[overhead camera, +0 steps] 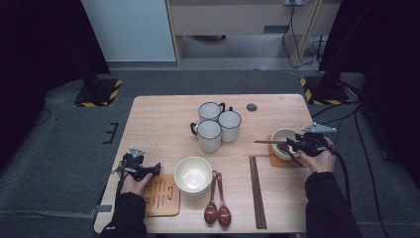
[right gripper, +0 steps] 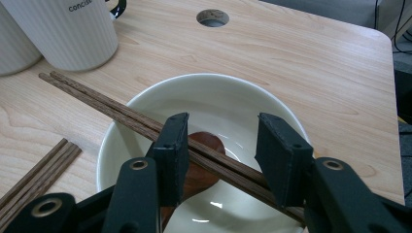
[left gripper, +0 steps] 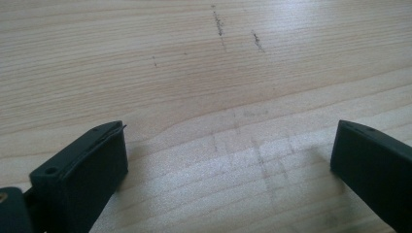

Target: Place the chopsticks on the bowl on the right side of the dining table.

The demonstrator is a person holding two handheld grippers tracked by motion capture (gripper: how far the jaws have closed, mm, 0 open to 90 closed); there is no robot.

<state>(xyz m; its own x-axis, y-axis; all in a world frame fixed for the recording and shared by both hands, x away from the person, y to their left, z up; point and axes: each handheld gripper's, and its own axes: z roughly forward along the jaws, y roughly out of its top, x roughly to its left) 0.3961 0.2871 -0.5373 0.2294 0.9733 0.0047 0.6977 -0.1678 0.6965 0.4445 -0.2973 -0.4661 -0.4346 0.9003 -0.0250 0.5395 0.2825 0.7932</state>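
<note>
high view: right gripper (overhead camera: 297, 145) is hovering at the white ceramic bowl (overhead camera: 278, 136) on the brown square coaster (overhead camera: 274, 159), right side of the light wooden counter (overhead camera: 163, 119). a pair of dark wooden chopsticks (overhead camera: 267, 142) is lying across the bowl rim, long axis running left-right, tips sticking out left toward the three white mugs (overhead camera: 216, 125). left gripper (overhead camera: 154, 168) is resting near the front-left edge, well apart, so the right hand is the nearer one by far. also seeing stacked white bowls (overhead camera: 192, 174), two reddish-brown wooden spoons (overhead camera: 218, 207) and spare chopsticks (overhead camera: 257, 191).

left gripper view: fingers (left gripper: 92, 170) are spread wide, nothing between them, just bare counter (left gripper: 204, 73).

right gripper view: fingers (right gripper: 172, 145) are straddling the chopsticks (right gripper: 121, 114), released, pads not clearly pressing. sticks are passing diagonally between them over the bowl (right gripper: 204, 92), with a reddish wooden spoon (right gripper: 204, 148) sitting inside underneath. judging it: the next move is turning on that diagonal axis, closing square across the sticks or letting go.
</note>
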